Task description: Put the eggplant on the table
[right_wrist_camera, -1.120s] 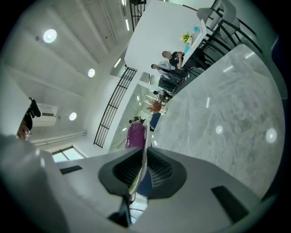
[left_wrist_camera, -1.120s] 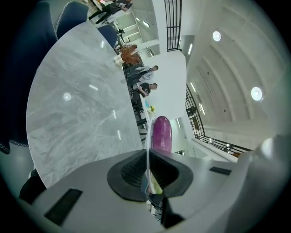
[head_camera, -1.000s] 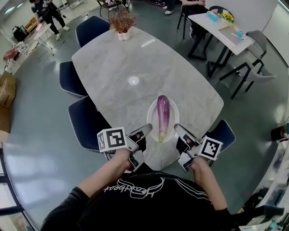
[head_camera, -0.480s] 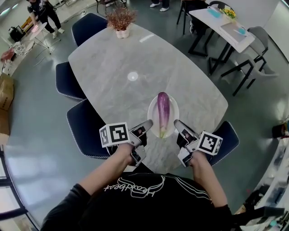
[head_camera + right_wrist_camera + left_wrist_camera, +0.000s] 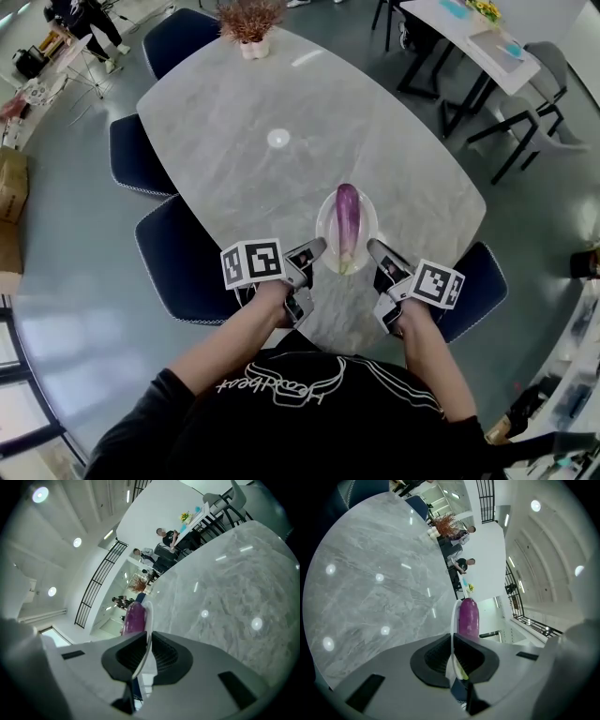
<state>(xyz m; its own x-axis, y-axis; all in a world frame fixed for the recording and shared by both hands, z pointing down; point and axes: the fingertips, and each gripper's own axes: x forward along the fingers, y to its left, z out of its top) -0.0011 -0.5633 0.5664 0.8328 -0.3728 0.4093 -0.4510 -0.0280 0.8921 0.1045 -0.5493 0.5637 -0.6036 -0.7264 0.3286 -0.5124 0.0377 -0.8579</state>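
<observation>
Seen from above, a person holds a white plate over the near end of a grey marble table, with a purple eggplant lying lengthwise on the plate, stem end towards the person. The left gripper is closed on the plate's left rim and the right gripper on its right rim, each view showing the thin white edge pinched between the dark pads. The plate may be lifted slightly off the table, but that is hard to tell; dark blue chairs stand around the table.
</observation>
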